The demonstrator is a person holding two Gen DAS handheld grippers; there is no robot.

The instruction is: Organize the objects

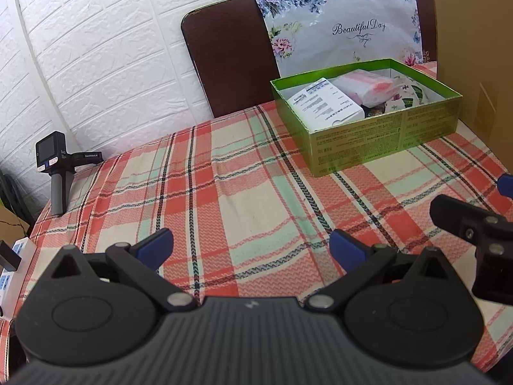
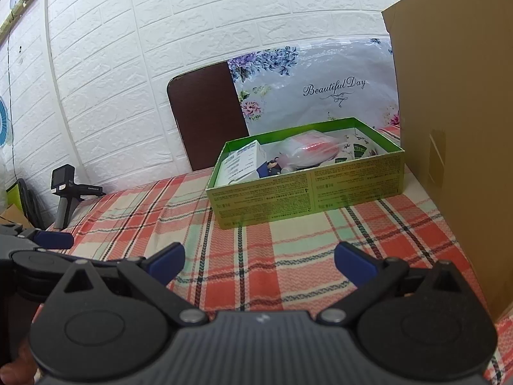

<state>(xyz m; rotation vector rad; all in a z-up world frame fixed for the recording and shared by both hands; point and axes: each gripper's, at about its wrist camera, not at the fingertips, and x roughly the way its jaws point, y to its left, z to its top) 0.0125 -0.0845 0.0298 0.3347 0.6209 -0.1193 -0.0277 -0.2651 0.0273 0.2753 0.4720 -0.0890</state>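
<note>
An open green box [image 1: 378, 134] stands at the far right of the plaid-covered table [image 1: 224, 199]. Inside lie a white printed carton [image 1: 323, 102], a clear bag with something pink-red [image 1: 368, 88] and a leaf-patterned item [image 1: 410, 94]. The box also shows in the right wrist view [image 2: 307, 189], with the carton [image 2: 243, 160] and bag [image 2: 307, 149]. My left gripper [image 1: 251, 247] is open and empty, low over the cloth, well short of the box. My right gripper [image 2: 259, 263] is open and empty, also short of the box, and shows at the left view's right edge [image 1: 465, 221].
A tall cardboard panel [image 2: 455, 112] stands right of the box. A small camera on a grip stand [image 1: 54, 170] sits at the table's far left corner. A dark chair back [image 1: 231, 57] and a floral bag [image 1: 346, 29] lean against the white brick wall.
</note>
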